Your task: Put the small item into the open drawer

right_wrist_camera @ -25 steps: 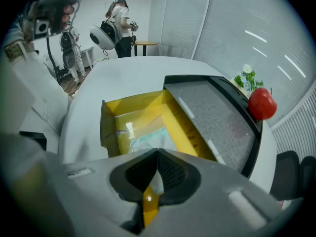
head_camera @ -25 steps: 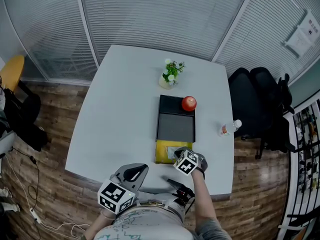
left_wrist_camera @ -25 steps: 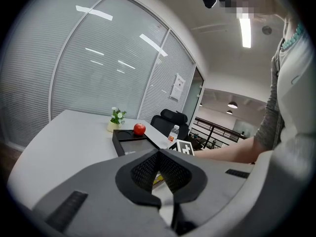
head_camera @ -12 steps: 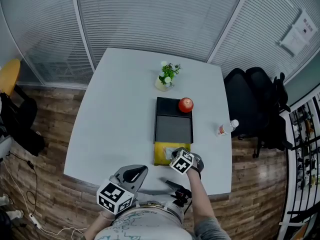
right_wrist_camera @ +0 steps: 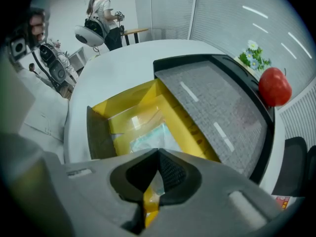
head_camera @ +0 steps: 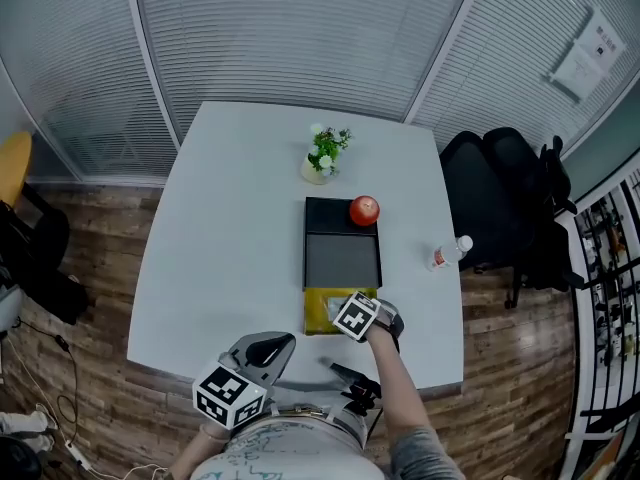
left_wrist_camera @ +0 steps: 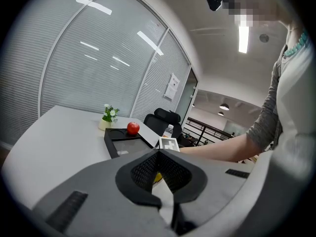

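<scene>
A black drawer unit (head_camera: 342, 258) lies flat on the white table, and its yellow drawer (head_camera: 318, 313) is pulled open toward me. In the right gripper view a pale, flat packet (right_wrist_camera: 148, 135) lies on the floor of the yellow drawer (right_wrist_camera: 128, 100). My right gripper (right_wrist_camera: 158, 153) points steeply down just over the drawer's front, its jaws shut with nothing seen between them. In the head view its marker cube (head_camera: 355, 316) covers the drawer's right part. My left gripper (left_wrist_camera: 159, 152) is shut and empty, held low by my body at the table's near edge (head_camera: 262, 350).
A red apple (head_camera: 364, 209) sits on the unit's far right corner. A small flower pot (head_camera: 322, 158) stands behind it. A plastic bottle (head_camera: 447, 254) lies near the table's right edge. Black chairs (head_camera: 500, 188) stand to the right of the table.
My right gripper has tilted a little over the drawer and stays above its front. The left gripper has kept still. The head view has shifted slightly.
</scene>
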`<state>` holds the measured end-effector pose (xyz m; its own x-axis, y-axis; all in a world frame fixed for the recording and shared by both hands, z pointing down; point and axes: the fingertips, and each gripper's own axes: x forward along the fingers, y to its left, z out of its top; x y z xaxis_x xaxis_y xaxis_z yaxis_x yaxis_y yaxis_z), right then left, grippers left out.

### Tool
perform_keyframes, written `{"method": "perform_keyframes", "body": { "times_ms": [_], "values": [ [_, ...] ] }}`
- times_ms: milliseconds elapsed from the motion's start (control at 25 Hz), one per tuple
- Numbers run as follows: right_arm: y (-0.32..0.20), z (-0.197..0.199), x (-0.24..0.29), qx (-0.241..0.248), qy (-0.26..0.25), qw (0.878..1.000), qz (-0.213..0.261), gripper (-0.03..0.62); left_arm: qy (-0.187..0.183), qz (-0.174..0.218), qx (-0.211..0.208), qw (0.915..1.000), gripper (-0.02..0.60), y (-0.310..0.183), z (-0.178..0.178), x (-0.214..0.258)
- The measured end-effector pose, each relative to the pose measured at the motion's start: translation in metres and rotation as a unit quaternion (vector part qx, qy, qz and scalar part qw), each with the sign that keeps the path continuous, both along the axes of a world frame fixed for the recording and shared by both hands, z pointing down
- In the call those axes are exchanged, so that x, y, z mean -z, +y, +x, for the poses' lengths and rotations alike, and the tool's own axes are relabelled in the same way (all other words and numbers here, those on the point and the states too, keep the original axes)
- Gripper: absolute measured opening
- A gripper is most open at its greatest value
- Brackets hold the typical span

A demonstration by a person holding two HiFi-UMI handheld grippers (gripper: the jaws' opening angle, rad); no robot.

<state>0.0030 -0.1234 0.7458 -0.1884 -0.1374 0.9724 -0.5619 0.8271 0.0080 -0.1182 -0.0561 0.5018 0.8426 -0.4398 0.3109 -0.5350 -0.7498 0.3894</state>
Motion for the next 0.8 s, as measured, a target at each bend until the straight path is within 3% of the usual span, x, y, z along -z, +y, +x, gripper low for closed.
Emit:
{"method": "perform_keyframes", "body": {
  "times_ms": [400,800],
  "values": [
    [-0.002,0.001,-0.002,-0.014,0.001,1.000,-0.027,-0.002,0.000,0.003,-0.038,0.9993,-0.003,-0.006,0.017,-0.003],
    [-0.003,0.002,-0.001,-0.019,-0.009,0.999,-0.044,0.003,0.000,-0.013,-0.039,0.9992,-0.003,-0.006,0.016,-0.008]
  ]
}}
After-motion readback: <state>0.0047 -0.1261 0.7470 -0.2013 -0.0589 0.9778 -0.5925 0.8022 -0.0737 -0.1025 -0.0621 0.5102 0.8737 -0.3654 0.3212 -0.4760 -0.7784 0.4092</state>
